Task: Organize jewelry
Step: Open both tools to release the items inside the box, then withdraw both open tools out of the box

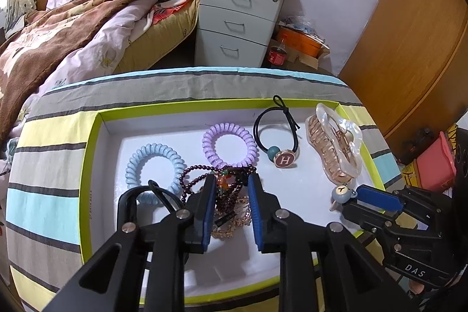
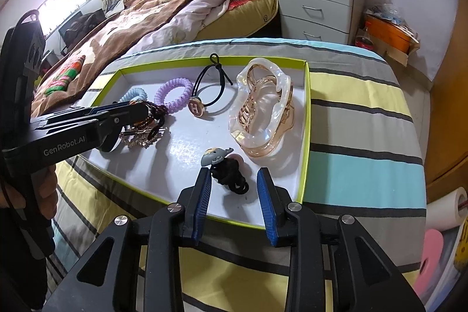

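A white tray with a lime rim [image 1: 99,136] lies on a striped cloth. In it are a blue coil tie [image 1: 155,165], a purple coil tie [image 1: 229,144], a black tie with an H charm [image 1: 276,136] and a pearly claw clip [image 1: 333,142]. My left gripper [image 1: 232,182] is open, its pads on either side of a heap of dark red bead bracelets [image 1: 231,195] without pressing it. My right gripper [image 2: 234,171] is open over the tray's near right corner. A black hair tie with a grey charm [image 2: 231,174] lies loose between its fingers.
The striped cloth [image 2: 365,136] covers a small table. Behind it are a bed with a brown blanket [image 1: 58,34], a white drawer cabinet [image 1: 237,25] and a wooden wardrobe [image 1: 409,34]. A person's hand [image 2: 44,189] holds the left gripper.
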